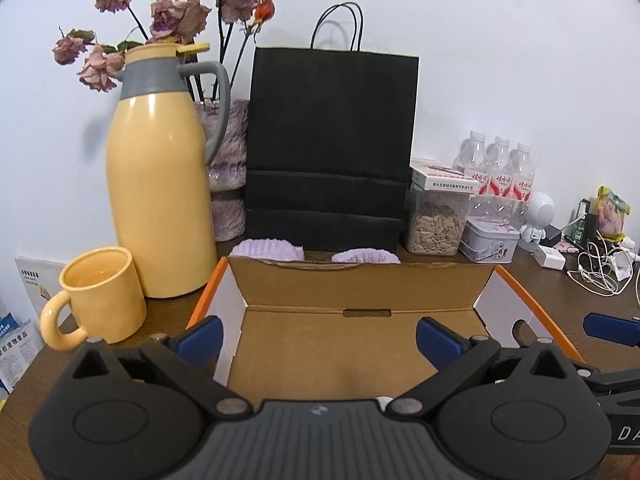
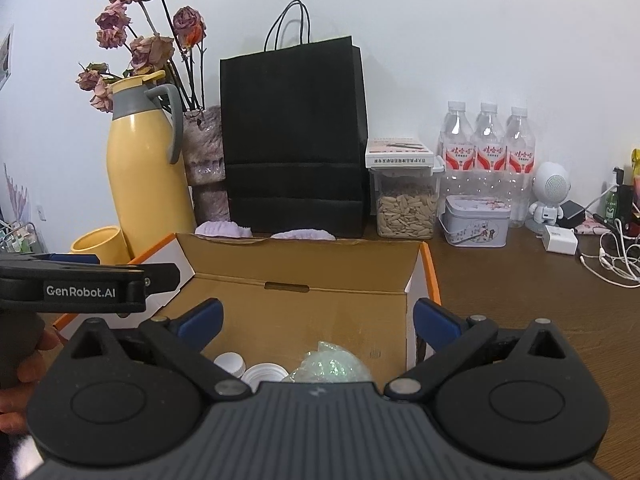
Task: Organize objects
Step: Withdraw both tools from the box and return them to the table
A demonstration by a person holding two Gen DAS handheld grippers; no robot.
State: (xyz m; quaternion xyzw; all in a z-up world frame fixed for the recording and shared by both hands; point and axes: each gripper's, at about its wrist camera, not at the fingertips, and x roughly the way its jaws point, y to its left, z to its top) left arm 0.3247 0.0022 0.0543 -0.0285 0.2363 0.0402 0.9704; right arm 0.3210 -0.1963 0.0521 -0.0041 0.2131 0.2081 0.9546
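Item: cardboard box, open on tabletop. Our left tool and right tool gape wide, empty. We should grip bottle caps singly, squarely.

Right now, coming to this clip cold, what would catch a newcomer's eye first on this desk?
Probably the tall black paper shopping bag standing against the wall at centre back, with the glossy yellow thermos jug and dried pink roses to its left. Next comes the open cardboard box with orange edges in front. Both claws, left claw and right claw, hang open over it.
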